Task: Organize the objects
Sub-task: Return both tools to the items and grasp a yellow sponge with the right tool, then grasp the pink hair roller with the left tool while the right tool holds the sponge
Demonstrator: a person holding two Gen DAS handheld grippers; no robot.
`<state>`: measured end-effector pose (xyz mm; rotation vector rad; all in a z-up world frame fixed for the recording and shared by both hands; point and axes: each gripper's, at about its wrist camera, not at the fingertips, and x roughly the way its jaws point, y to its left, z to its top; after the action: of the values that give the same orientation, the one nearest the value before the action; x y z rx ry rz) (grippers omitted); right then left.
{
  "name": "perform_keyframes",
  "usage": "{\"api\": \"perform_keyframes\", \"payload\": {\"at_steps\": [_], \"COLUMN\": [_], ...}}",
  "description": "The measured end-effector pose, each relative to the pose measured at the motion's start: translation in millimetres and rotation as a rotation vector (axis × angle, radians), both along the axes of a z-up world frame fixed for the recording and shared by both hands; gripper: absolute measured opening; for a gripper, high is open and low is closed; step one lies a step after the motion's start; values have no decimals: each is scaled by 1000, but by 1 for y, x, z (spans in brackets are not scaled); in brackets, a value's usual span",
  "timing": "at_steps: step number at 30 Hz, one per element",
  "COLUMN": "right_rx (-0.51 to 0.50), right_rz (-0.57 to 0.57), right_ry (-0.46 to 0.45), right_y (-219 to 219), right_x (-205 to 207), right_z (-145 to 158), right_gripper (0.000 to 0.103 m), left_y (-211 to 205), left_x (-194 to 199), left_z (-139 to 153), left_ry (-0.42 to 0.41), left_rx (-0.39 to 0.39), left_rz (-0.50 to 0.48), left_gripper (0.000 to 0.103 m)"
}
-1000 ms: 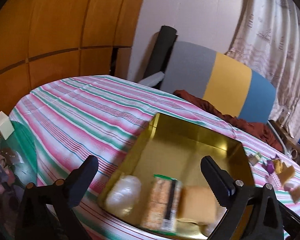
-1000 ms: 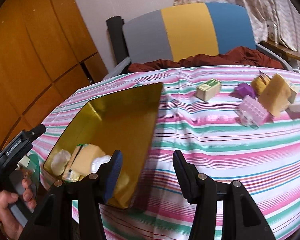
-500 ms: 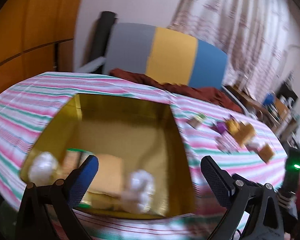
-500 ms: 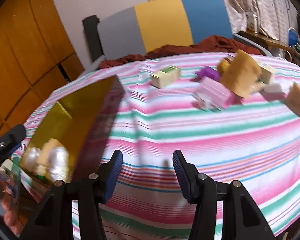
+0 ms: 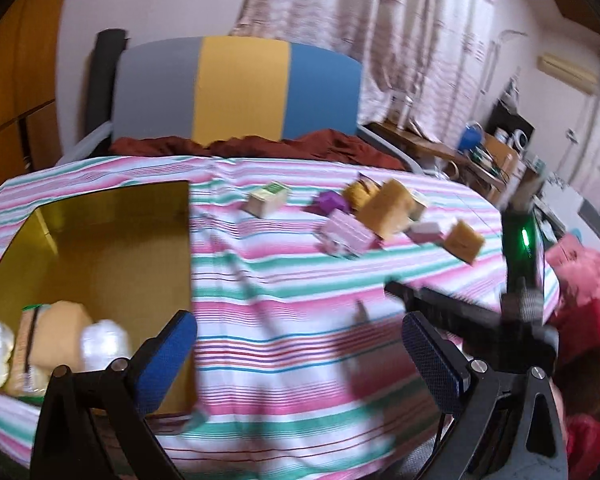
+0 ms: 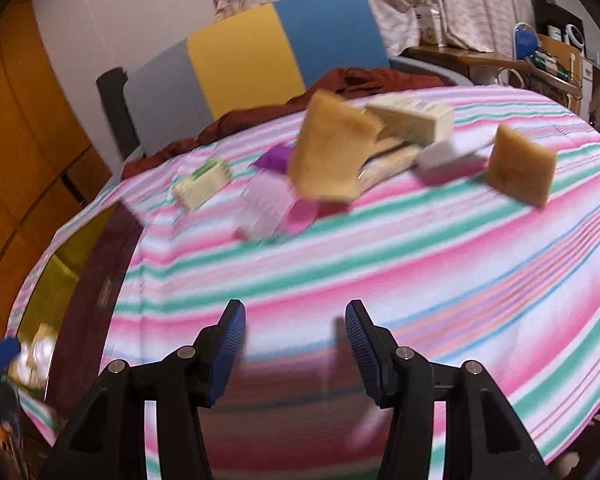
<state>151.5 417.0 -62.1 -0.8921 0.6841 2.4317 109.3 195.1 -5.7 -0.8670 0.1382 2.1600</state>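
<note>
No brand name or writing can be made out anywhere; everything is smeared by motion blur. The only label-ish thing is the green-and-white printed top on a small cream box (image 5: pixel 267 199), and it can't be read.

Counted on the striped tablecloth (image 5: pixel 284 280) from the left wrist view: one cream box, one purple block (image 5: pixel 329 201), one pale pink studded block (image 5: pixel 346 232), two tan sponge-like blocks (a big one (image 5: pixel 384 210) and a smaller one (image 5: pixel 463 241) off to the right), one white-and-pink piece (image 5: pixel 427 231) between them, plus a cream carton mostly hidden behind the big tan block. All are bunched on the far right part of the table, well apart from the gold box (image 5: pixel 100 240) at the left edge.

Inside the gold box, near corner: two white crinkly wrapped lumps, one tan block and one packet with a green edge, so four things can be counted.

The left gripper (image 5: pixel 300 360) is spread wide with nothing between its blue pads, above bare cloth. The right gripper (image 6: pixel 295 346) is held over bare cloth too, its jaws partway apart and opening, with nothing gripped.
</note>
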Motion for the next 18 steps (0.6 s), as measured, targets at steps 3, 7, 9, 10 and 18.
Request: {"api": "perform_keyframes", "payload": {"at_steps": [3,7,9,10,18], "right_rx": [0,-13,-14,-15,-50], "right_rz": [-25,-53,-52,-55,-47], "right_ry": [25,74,74,66,117], "right_y": [28,63,72,76,79], "right_x": [-15,-45,-58,-64,-57], "right_z": [9,16,14,12,-4], "right_gripper": [83,83,83,83,52], "left_y": [10,14,15,14,16], "left_x": [7,12,12,11,7], "left_z": [-2,-6,-8,-9,-15], "left_ry": [1,-21,-31,-34,-49], "left_rx": [-11,-17,-25,-29,-38], "left_rz": [-21,-22,-19,-16,-1], "left_gripper": [103,103,103,103,103]}}
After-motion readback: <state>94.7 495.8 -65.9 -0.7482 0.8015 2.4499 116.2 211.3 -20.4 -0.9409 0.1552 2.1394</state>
